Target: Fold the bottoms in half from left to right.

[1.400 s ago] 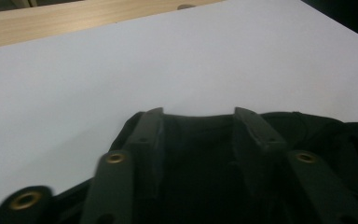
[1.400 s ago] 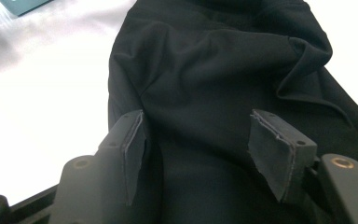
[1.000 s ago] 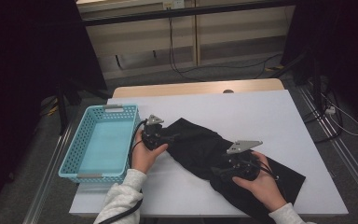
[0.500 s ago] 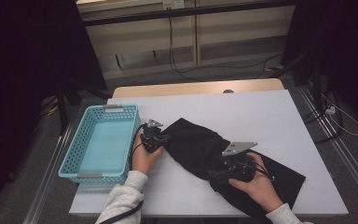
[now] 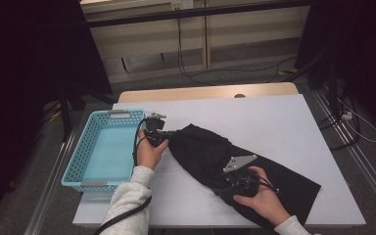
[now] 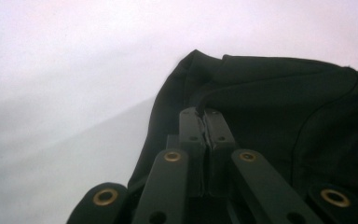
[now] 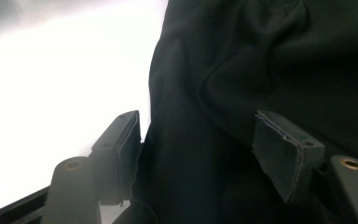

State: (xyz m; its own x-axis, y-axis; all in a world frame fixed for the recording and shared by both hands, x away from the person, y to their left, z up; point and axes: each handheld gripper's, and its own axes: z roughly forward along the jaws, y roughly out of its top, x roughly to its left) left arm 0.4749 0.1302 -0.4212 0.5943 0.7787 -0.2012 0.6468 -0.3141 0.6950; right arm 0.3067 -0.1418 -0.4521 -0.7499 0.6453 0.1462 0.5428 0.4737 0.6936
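A black cloth [image 5: 210, 152] lies crumpled across the white table [image 5: 274, 117], running from the middle toward the near right corner. My left gripper [image 5: 169, 133] is at the cloth's left end, beside the basket. Its jaws have just been closing and are now pressed together on the cloth's [image 6: 284, 102] folded edge, as the left gripper [image 6: 206, 114] view shows. My right gripper [image 5: 223, 188] rests on the cloth's near side. In the right gripper view, that gripper [image 7: 200, 130] is open, with the cloth [image 7: 242, 56] bunched between its pads [image 7: 284, 154] without being pinched.
A light blue plastic basket [image 5: 73, 161] stands empty at the table's left edge, close to my left hand. Bare white tabletop [image 5: 284, 112] lies behind and to the right of the cloth. Cables trail on the floor beyond the table.
The left gripper has shut on the cloth's left edge and drawn slightly toward the basket. The right gripper has slid left and nearer along the cloth, still open.
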